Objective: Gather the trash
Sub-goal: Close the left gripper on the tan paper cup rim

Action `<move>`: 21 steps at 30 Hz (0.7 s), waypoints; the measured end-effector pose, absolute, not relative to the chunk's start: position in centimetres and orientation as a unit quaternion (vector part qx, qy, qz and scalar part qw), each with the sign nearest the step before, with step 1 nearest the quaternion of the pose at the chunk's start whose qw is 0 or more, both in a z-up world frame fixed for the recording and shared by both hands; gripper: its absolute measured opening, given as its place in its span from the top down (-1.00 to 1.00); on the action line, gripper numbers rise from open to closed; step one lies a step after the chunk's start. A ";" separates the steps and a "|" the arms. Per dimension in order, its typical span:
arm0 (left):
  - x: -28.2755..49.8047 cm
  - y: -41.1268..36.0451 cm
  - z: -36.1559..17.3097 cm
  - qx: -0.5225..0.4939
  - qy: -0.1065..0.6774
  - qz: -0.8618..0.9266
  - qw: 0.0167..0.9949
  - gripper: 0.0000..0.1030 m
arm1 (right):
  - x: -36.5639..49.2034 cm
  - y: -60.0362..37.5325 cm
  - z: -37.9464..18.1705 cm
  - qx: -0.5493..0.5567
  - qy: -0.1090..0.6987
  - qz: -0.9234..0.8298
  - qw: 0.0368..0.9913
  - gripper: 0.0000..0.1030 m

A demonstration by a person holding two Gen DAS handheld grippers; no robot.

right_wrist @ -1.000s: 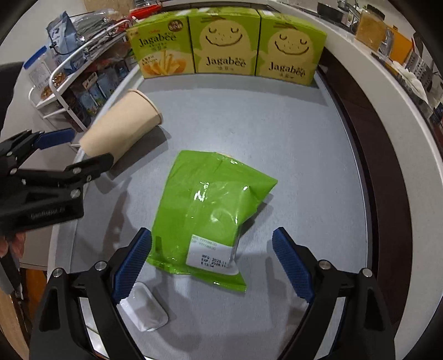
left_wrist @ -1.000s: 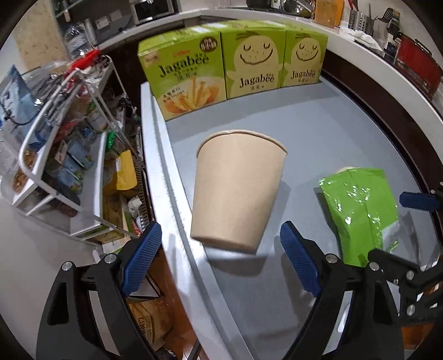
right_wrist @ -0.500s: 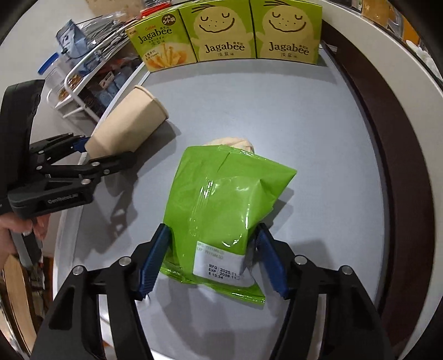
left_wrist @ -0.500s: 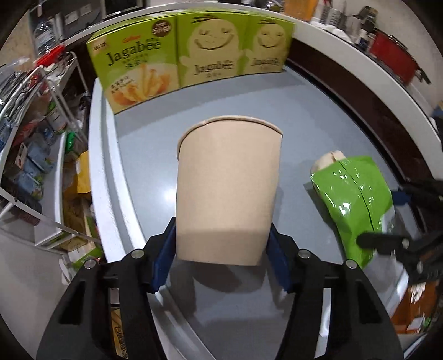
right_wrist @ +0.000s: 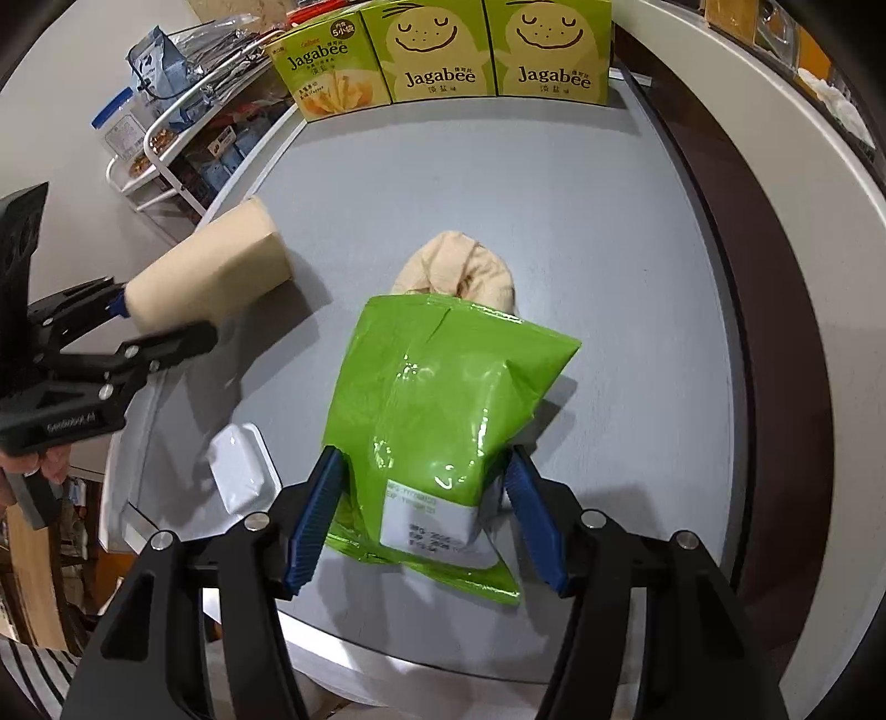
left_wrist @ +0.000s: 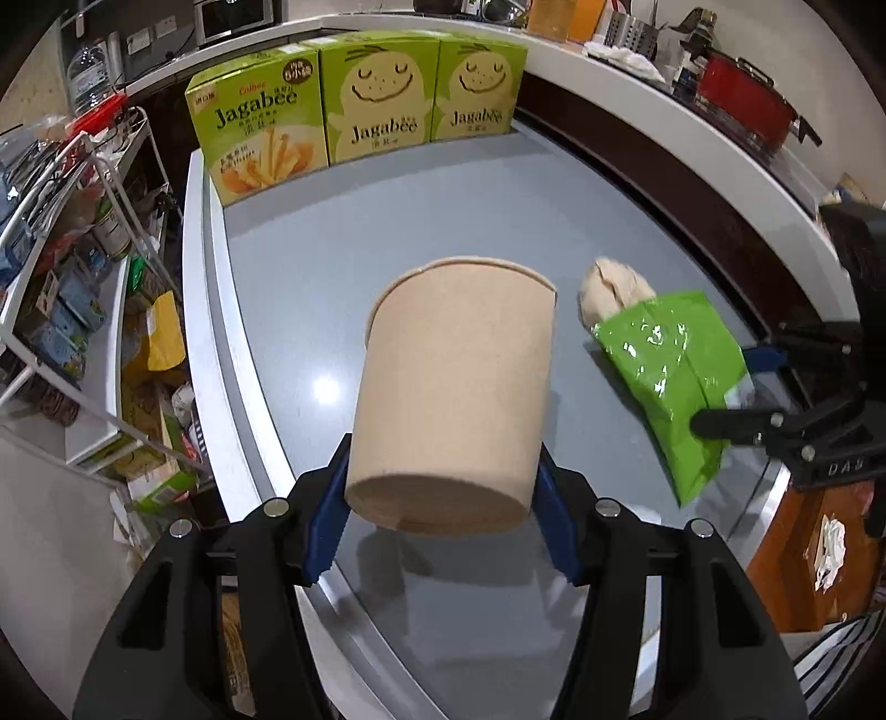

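Gripping the tan paper cup (left_wrist: 454, 387) near its base, the left gripper (left_wrist: 440, 526) has both blue pads pressed against the cup's sides, and the cup hangs tilted above the grey table (left_wrist: 387, 221) with its rim pointing toward the far end. To the right of it, the right gripper (right_wrist: 423, 515) has the green snack bag (right_wrist: 443, 399) between its pads; its jaws are closing, and the pads already touch the bag's lower part on both sides, near the white printed label. The bag's far end lies over a crumpled beige wad (right_wrist: 459, 266) resting on the table just beyond it. A small white plastic tray (right_wrist: 241, 468) sits on the table near the left edge, just left of the right gripper's left finger. Three green Jagabee boxes (right_wrist: 437, 52) stand side by side in a row along the far end of the table. Off the table's left side stands a white wire rack (left_wrist: 72, 266) crowded with packets. A fingertip (right_wrist: 52, 462) curls around the left gripper's handle in the right wrist view.
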State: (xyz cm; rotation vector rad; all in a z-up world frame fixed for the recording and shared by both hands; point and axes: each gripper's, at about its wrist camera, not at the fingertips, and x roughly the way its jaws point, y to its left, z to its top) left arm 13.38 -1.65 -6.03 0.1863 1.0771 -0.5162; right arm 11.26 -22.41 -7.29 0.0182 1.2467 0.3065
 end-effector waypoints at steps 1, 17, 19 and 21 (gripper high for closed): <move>13.0 -1.6 -6.1 0.085 0.509 -0.244 0.821 -0.15 | 11.1 -22.4 -7.3 0.005 0.581 0.143 0.801 -0.16; 14.7 -3.1 -6.7 0.061 0.536 -0.277 0.795 -0.75 | 11.8 -22.3 -8.2 0.063 0.599 0.081 0.794 -0.76; 14.6 -3.7 -6.9 0.077 0.535 -0.279 0.794 -0.75 | 11.8 -21.9 -8.5 0.047 0.602 0.079 0.793 -0.75; 14.4 -4.3 -7.2 0.096 0.534 -0.277 0.793 -0.75 | 11.8 -21.7 -8.6 0.035 0.598 0.075 0.797 -0.74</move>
